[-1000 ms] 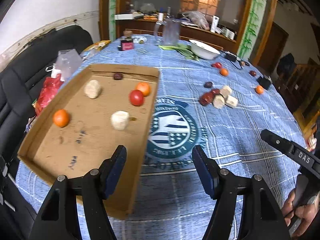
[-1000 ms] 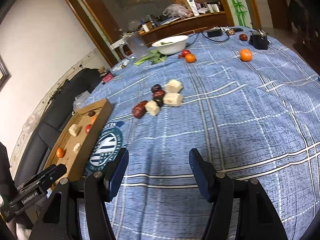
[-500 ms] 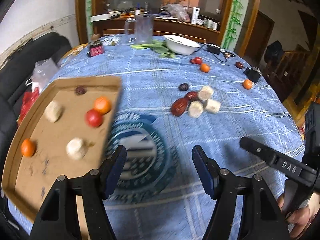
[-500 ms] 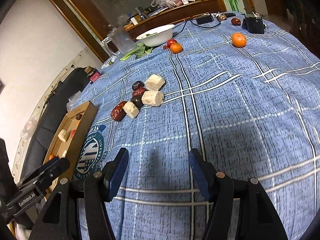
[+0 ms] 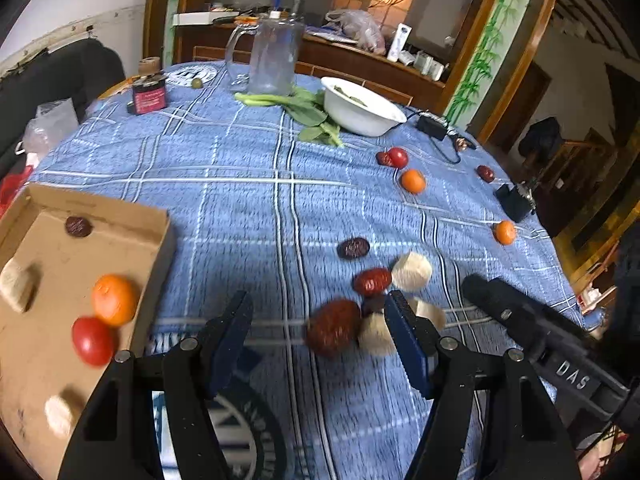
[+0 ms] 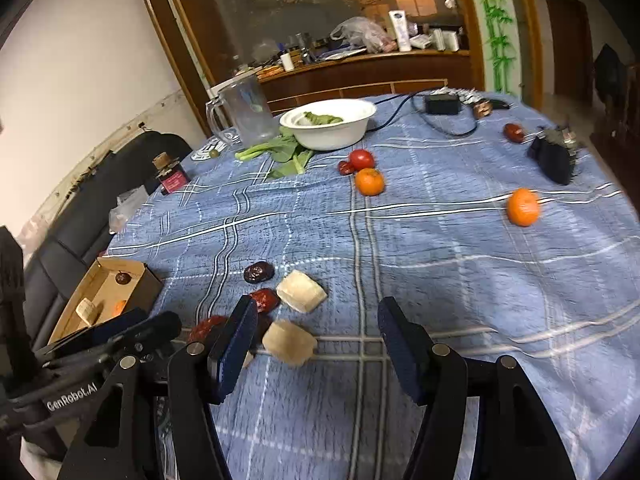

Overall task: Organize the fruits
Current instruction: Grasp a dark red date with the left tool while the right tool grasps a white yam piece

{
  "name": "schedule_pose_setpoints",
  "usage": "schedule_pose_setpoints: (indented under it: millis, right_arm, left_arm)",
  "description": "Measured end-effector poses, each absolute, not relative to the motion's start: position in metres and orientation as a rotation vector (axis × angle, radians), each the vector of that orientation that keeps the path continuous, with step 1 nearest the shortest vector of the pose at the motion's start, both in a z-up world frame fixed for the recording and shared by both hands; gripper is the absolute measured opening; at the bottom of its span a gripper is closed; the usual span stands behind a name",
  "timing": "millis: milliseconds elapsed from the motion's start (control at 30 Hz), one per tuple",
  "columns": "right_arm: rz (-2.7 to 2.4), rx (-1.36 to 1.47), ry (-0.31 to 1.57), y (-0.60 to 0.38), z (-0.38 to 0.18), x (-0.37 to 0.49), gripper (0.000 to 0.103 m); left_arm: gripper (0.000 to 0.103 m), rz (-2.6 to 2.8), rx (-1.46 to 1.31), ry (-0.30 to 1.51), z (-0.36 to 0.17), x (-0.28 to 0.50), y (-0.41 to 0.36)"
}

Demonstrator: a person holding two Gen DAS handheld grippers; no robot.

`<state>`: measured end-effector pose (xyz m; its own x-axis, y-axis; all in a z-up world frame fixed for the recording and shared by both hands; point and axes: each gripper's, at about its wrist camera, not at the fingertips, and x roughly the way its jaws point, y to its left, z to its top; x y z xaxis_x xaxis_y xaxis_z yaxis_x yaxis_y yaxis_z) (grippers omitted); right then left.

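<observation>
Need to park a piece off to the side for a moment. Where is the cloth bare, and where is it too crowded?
Bare cloth: the wide stretch between the cardboard tray and the cluster of dates and pale chunks, and the near right area below the lone orange. Crowded: that cluster itself, and the far edge around the white bowl, greens and glass pitcher.

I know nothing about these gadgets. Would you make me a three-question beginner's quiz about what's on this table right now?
1. True or false: the cardboard box holds a tomato.
2. Is anything between the fingers of the left hand-held gripper?
3. Beside the white bowl lies: A) leafy greens B) a banana C) a knife.

Key: 1 true. 2 No, it is open with only the blue tablecloth behind it. 3 A.
</observation>
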<state>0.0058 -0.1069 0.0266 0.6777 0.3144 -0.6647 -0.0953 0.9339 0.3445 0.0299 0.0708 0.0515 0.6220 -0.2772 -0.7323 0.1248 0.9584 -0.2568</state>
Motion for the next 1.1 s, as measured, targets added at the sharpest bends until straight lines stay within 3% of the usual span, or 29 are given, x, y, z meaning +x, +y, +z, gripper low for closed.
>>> schedule_pose_setpoints:
  millis: [67, 167, 300, 733, 900, 1100]
  right_arm:
    - [0.263, 0.314, 0.840, -0.107, 0.015, 0.010, 0.067]
    - [0.287, 0.297, 0.864, -0.105, 0.010, 0.013, 0.067]
    - [0.301, 0.288, 0.885, -0.106, 0.008, 0.011, 0.067]
    - [0.297, 0.154, 0.925, -0.083, -0.004, 0.017, 0.066]
    - [0.363, 0.127, 0.919, -0.069, -0.004, 0.016, 0.034]
    - [0.238, 0.089, 0.896, -0.081, 0.000, 0.013, 0.032]
  left_arm:
    - [0.066, -0.269, -0.181, 0.845, 0.049, 0.031, 0.071]
    - [0.044, -0.329, -0.175, 0.838, 0.043, 0.032, 0.070]
    - [0.038, -0.359, -0.118, 0.866, 0.035, 0.032, 0.063]
    - [0.039, -0.387, -0.127, 0.925, 0.022, 0.033, 0.064]
    - [0.042, -0.397, -0.188, 0.950, 0.018, 0.036, 0.071]
    - [0.042, -0.403, -0.194, 0.951, 0.018, 0.037, 0.072]
